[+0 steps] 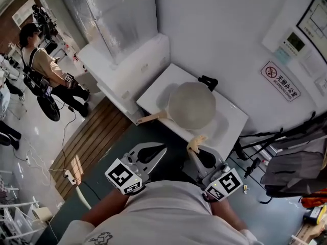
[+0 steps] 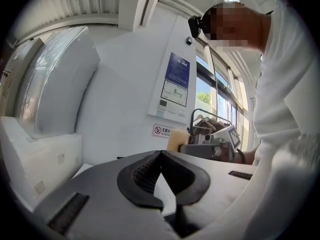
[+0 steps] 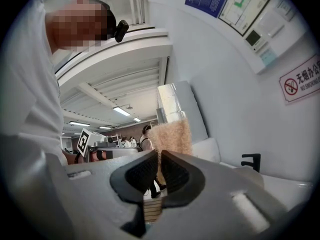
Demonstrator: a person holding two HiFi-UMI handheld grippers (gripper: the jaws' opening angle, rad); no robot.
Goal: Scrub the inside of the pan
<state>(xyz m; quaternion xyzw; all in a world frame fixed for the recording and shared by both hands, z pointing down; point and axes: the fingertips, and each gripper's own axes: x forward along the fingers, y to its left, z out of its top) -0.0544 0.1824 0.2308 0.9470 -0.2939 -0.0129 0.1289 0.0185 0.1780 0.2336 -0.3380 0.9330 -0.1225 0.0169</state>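
Left tongs [image 1: 162,148] are pressed together, tip to tip, with nothing caught between them. Right tongs [image 1: 195,151] are clamped on a tan, fuzzy sponge [image 1: 196,142] that sticks up past the tips. Both pairs sit low in the middle of the head view, side by side, just short of the white worktop [image 1: 232,126]. The pan [image 1: 191,105] lies on that worktop at centre frame, pale and round, well clear of the sponge, with its wooden handle [image 1: 150,118] pointing left. Behind it, by the wall, stands a black fitting [image 1: 208,80]. A no-smoking sign [image 1: 279,79] hangs upper right, and a person [image 1: 41,60] stands far upper left.
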